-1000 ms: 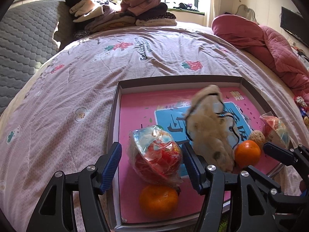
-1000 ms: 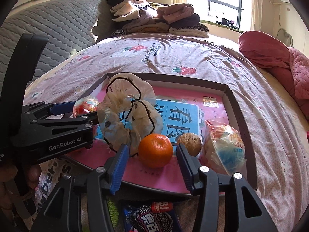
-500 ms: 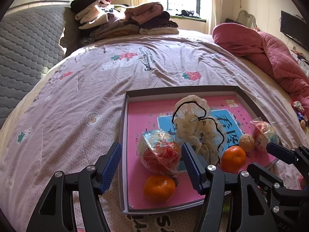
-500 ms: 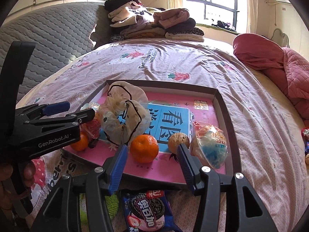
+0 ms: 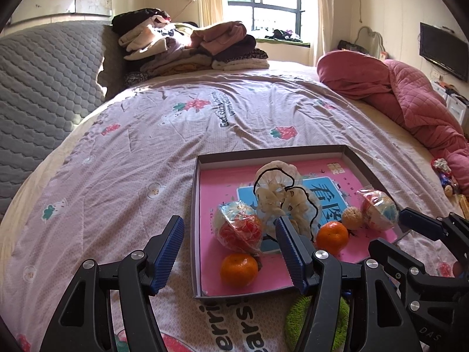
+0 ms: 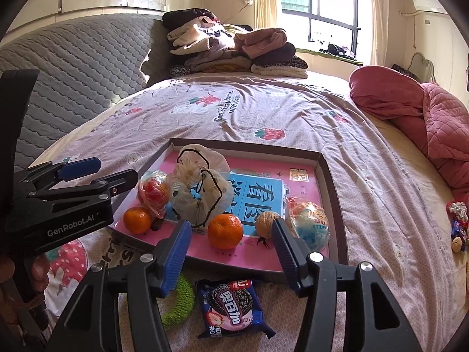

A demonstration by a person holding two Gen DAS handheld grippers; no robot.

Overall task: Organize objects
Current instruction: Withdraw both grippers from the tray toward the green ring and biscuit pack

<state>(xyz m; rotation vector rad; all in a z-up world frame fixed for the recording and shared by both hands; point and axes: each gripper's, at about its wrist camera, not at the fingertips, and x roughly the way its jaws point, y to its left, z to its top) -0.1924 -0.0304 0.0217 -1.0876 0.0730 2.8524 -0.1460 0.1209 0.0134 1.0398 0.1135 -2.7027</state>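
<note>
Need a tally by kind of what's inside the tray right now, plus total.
Oranges: 2
Clear-wrapped snack balls: 2
Walnut: 1
Plastic bag with black handles: 1
Total: 6 in the tray

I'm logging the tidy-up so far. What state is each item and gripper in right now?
Tray: open-topped, flat on the bed.
Two oranges: in the tray, loose.
Walnut: in the tray.
Two wrapped snacks: in the tray.
Cloth bag: slumped in the tray.
Cookie packet: sealed, outside the tray.
Green ring: outside the tray.
Left gripper: open, empty.
Right gripper: opening, empty.
</note>
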